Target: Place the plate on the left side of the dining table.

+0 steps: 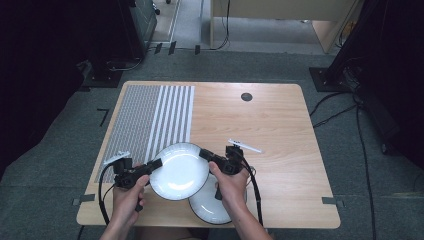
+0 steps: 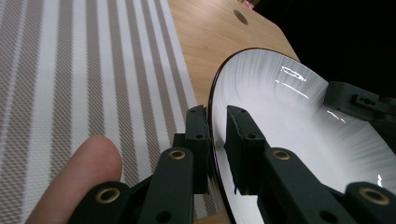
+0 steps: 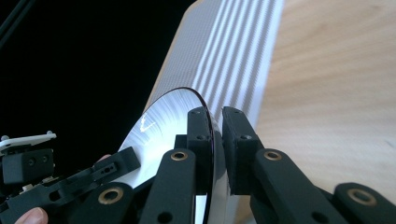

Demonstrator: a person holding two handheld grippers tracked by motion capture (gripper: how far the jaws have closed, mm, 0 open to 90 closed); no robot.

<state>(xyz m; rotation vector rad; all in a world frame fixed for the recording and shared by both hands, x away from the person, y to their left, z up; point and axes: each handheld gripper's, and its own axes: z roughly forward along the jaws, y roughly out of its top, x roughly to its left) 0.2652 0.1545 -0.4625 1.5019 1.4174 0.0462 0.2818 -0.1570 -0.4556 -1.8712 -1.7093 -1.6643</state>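
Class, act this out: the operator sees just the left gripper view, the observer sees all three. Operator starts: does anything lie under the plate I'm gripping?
Observer: Yes, a second plate lies on the table, partly hidden by the held plate.
Operator: Is the right gripper properly on the rim?
Observer: Yes, its fingers pinch the rim, one on each face.

second white plate [image 1: 212, 207] lies largely hidden under the lifted plate [image 1: 179, 171] and the right hand [image 1: 231, 186]. lifted plate's lower part cut off by the frame bottom in the left gripper view. dark round spot [image 1: 246, 97] beyond the lifted plate: too small to identify.
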